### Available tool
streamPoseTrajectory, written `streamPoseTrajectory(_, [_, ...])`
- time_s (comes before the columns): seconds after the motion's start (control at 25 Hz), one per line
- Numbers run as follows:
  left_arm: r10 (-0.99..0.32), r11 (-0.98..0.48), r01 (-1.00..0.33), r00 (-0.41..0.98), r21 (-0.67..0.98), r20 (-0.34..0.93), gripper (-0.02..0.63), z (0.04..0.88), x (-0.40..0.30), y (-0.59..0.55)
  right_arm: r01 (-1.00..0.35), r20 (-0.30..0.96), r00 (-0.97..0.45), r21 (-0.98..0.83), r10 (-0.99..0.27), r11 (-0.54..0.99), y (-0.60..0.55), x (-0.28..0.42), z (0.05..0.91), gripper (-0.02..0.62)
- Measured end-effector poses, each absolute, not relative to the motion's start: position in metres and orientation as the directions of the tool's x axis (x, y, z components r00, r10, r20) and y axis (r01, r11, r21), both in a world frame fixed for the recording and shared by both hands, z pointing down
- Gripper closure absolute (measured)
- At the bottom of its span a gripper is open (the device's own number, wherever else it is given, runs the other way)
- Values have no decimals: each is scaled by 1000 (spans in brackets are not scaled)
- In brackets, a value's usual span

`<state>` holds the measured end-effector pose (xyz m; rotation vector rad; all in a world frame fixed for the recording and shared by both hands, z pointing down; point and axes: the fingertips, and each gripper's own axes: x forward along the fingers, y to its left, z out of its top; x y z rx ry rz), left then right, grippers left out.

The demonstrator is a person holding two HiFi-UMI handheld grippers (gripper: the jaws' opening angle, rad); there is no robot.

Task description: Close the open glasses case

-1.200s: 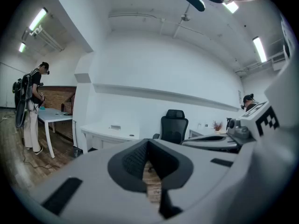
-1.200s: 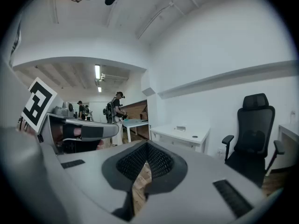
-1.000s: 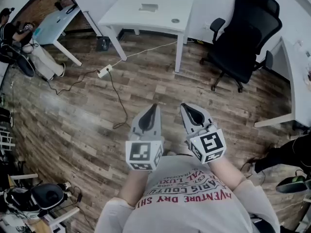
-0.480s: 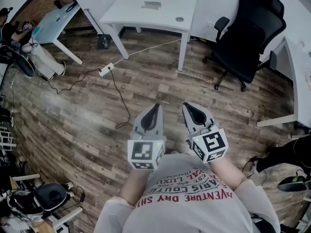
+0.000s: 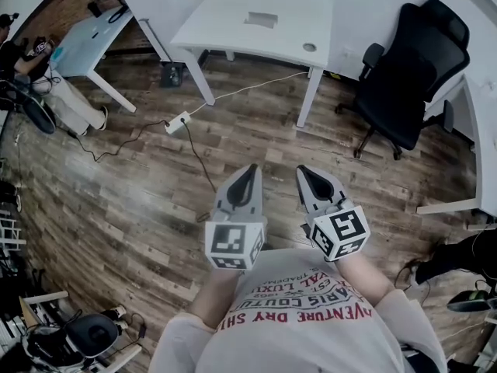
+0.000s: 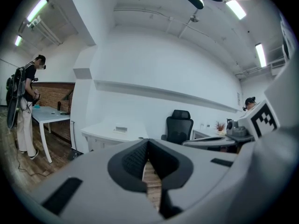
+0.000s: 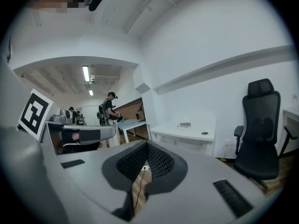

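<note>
Head view: left tool [image 5: 248, 169] and right tool [image 5: 304, 170] are held side by side, just apart, tips pointing toward the white bench [image 5: 225, 23], well short of it, over the wood floor [image 5: 116, 193]. Left gripper view: jaws together at the tip, nothing between them, only floor seen through the slit lower down. Right gripper view: same, jaws closed on nothing. Marker cubes [image 5: 233, 245] sit at the near ends of both tools, against the person's shirt [image 5: 303, 317].

A small grey item [image 5: 262, 19] lies on the bench top, toward its far side. It is too small to tell whether it is the glasses case. It is well apart from both tools. A round dark spot [image 5: 310, 47] sits near the bench's right front corner. A black office chair [image 5: 411, 84] stands right of the bench. A power strip [image 5: 178, 122] lies on the floor by the bench's left front leg, with a cable [image 5: 203, 165] running from it toward the tools. A light blue table [image 5: 85, 41] stands left of the bench, and a person [image 5: 31, 61] stands just beyond it.
</note>
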<state>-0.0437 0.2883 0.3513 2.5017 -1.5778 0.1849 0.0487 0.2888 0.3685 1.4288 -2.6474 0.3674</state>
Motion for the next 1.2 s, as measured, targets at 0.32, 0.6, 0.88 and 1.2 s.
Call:
streamPoseTrajectory(0.32, [-881, -413, -903, 429, 119, 201, 601, 354, -94, 240, -848, 238, -530, -155, -814, 507, 242, 9, 369, 584])
streamPoseTrajectory(0.6, [-877, -394, -907, 420, 152, 235, 601, 373, -96, 204, -842, 257, -537, -217, -804, 493, 203, 12, 377, 583])
streamPoseTrajectory(0.88, [-900, -351, -927, 372, 131, 227, 601, 373, -70, 144, -818, 253, -573, -229, -779, 528, 133, 42, 383, 584])
streamPoseTrajectory(1.2, [-921, -298, -945, 322, 135, 221, 601, 367, -31, 71, -783, 244, -622, -217, -744, 583, 56, 82, 372, 584])
